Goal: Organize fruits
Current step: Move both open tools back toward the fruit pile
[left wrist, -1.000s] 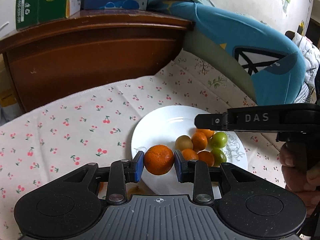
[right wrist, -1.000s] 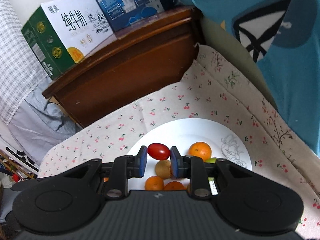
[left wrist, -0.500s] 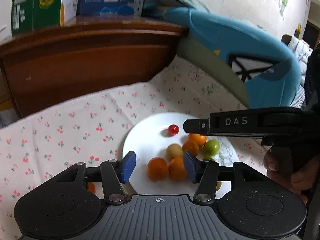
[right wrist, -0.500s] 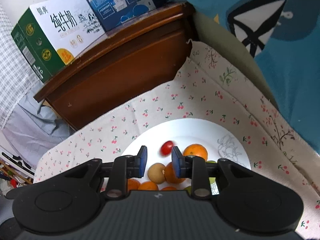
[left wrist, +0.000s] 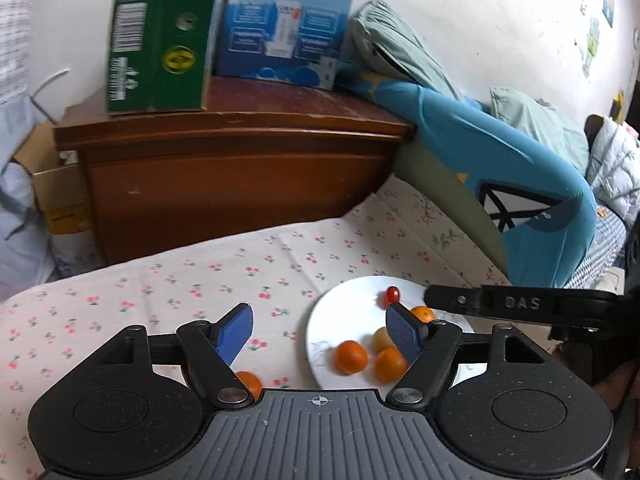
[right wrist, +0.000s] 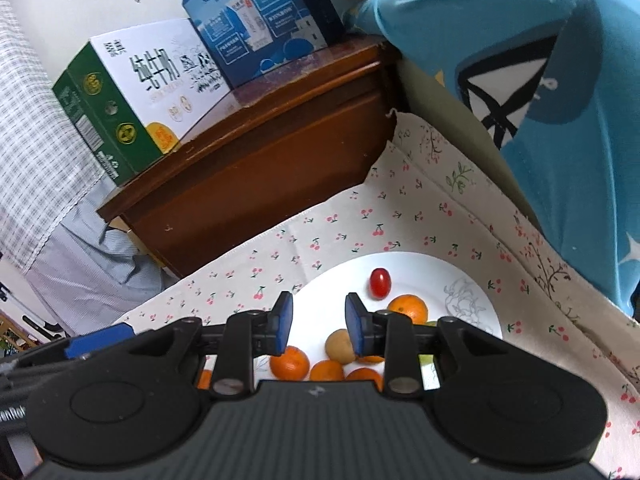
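Observation:
A white plate (left wrist: 332, 308) lies on the cherry-print cloth and holds several small oranges, among them one (left wrist: 351, 357) near its left rim. A yellowish fruit (left wrist: 382, 338) and a red cherry tomato (left wrist: 393, 293) lie on it too. My left gripper (left wrist: 320, 322) hovers above the plate's left edge, its jaws opening wide with nothing between them. One more orange (left wrist: 249, 383) lies on the cloth, off the plate. My right gripper (right wrist: 319, 320) hangs over the plate (right wrist: 460, 276), its pads a little apart and empty. The tomato (right wrist: 379, 282) lies just beyond them, beside an orange (right wrist: 408, 307).
A brown wooden cabinet (left wrist: 240, 172) stands behind the cloth and bears a green carton (left wrist: 160, 36) and a blue carton (left wrist: 284, 20). A blue cushion (left wrist: 520, 184) leans along the right side. The right gripper's black finger (left wrist: 460, 300) crosses over the plate's right part.
The left gripper let go of the orange, which now lies on the plate, then opened wide and rose. The right gripper let the cherry tomato drop onto the plate and parted slightly.

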Action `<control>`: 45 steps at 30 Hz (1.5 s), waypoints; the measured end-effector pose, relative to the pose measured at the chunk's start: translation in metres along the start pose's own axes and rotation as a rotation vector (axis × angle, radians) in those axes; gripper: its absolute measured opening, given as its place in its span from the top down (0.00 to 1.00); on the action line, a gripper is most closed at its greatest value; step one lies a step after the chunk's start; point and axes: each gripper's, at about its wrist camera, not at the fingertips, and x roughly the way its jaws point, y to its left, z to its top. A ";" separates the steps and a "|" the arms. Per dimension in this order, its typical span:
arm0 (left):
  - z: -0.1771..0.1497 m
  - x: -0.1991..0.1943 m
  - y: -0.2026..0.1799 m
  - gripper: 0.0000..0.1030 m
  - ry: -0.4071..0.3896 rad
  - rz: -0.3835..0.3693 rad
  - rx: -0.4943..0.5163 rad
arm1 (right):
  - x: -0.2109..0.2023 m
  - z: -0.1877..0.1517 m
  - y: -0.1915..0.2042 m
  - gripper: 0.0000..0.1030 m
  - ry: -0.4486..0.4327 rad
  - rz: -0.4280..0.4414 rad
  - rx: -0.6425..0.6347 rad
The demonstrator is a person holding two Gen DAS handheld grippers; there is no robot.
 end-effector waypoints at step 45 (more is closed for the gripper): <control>-0.089 -0.038 0.041 0.25 0.215 0.256 -0.035 | -0.007 -0.110 0.062 0.70 0.175 0.065 -0.186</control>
